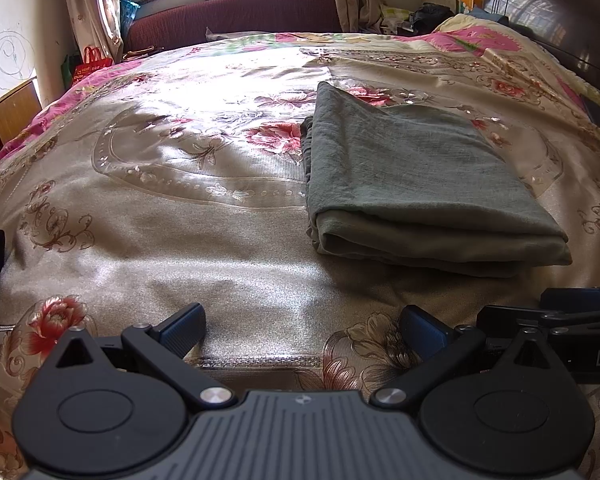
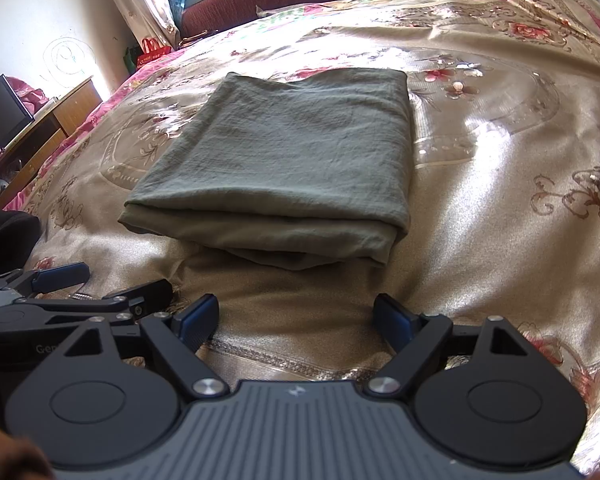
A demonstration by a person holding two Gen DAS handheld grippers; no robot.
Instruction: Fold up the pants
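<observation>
The grey-green pants (image 1: 412, 176) lie folded into a thick rectangle on the floral bedspread (image 1: 160, 240), and show in the right wrist view (image 2: 284, 160) too. My left gripper (image 1: 304, 332) is open and empty, low over the bedspread, short of the pants and to their left. My right gripper (image 2: 296, 320) is open and empty, just short of the folded edge nearest me. The right gripper shows at the lower right edge of the left wrist view (image 1: 556, 312); the left gripper shows at the lower left of the right wrist view (image 2: 76, 284).
A dark wooden headboard (image 1: 556, 12) stands at the right. A maroon sofa (image 1: 236, 16) sits under the window beyond the bed. A wooden cabinet (image 2: 48, 128) with a dark screen (image 2: 0, 112) stands at the left. A red bag (image 1: 94, 62) sits by the curtain.
</observation>
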